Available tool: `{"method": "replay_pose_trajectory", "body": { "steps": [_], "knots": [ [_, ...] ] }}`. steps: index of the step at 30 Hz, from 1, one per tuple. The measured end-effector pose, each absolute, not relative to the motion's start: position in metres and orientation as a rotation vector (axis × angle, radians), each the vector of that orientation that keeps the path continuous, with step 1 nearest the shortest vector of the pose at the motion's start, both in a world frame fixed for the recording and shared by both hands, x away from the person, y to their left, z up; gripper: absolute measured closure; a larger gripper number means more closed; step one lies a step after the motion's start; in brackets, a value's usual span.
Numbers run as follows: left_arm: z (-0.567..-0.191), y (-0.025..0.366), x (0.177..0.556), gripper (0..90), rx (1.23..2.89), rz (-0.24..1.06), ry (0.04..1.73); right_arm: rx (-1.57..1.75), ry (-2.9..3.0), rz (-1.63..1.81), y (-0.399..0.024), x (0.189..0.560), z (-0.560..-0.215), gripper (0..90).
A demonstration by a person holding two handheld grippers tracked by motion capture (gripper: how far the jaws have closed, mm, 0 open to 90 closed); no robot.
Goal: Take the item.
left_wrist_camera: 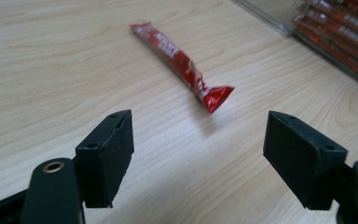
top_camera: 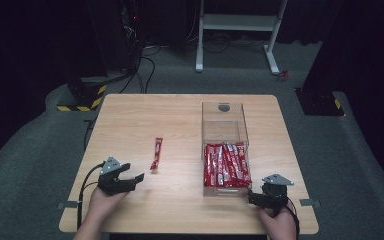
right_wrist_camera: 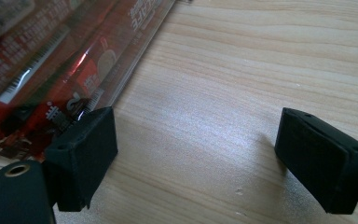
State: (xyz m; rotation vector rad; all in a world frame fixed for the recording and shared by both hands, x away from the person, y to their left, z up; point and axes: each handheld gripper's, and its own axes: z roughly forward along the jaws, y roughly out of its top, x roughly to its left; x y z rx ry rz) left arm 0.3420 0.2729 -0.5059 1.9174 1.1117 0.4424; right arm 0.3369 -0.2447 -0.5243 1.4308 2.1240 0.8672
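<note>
A single red snack packet point(top_camera: 156, 153) point(left_wrist_camera: 182, 65) lies flat on the wooden table point(top_camera: 180, 120), left of centre. My left gripper point(top_camera: 132, 175) point(left_wrist_camera: 198, 158) sits just short of its near end, open, with bare wood between the jaws. A clear plastic box point(top_camera: 225, 135) on the right side of the table holds several more red packets point(top_camera: 226, 165) point(right_wrist_camera: 51, 60). By the box's near right corner rests my right gripper point(top_camera: 254, 196) point(right_wrist_camera: 196, 158), open over bare table, its left jaw close to the box wall.
The table's near edge runs just below both hands. Beyond the far edge is grey carpet with a white stand point(top_camera: 237, 30), cables and black equipment bases point(top_camera: 85, 95). Bare wood spans the area between the loose packet and the box.
</note>
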Motion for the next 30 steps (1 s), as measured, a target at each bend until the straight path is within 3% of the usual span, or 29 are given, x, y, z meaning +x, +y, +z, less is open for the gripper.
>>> {"method": "replay_pose_trajectory", "body": {
  "steps": [15,23,30],
  "knots": [
    [-0.527,0.297,0.316,20.5,2.074,0.545,1.188,1.427,2.125,0.867,-0.245,0.337,-0.524,12.7],
    [-0.529,0.303,0.311,14.3,2.05,0.536,1.225,1.428,2.125,0.867,-0.245,0.337,-0.524,12.7],
    [-0.53,0.303,0.31,14.1,2.049,0.534,1.214,1.426,2.125,0.866,-0.245,0.337,-0.524,12.7]
  ]
}}
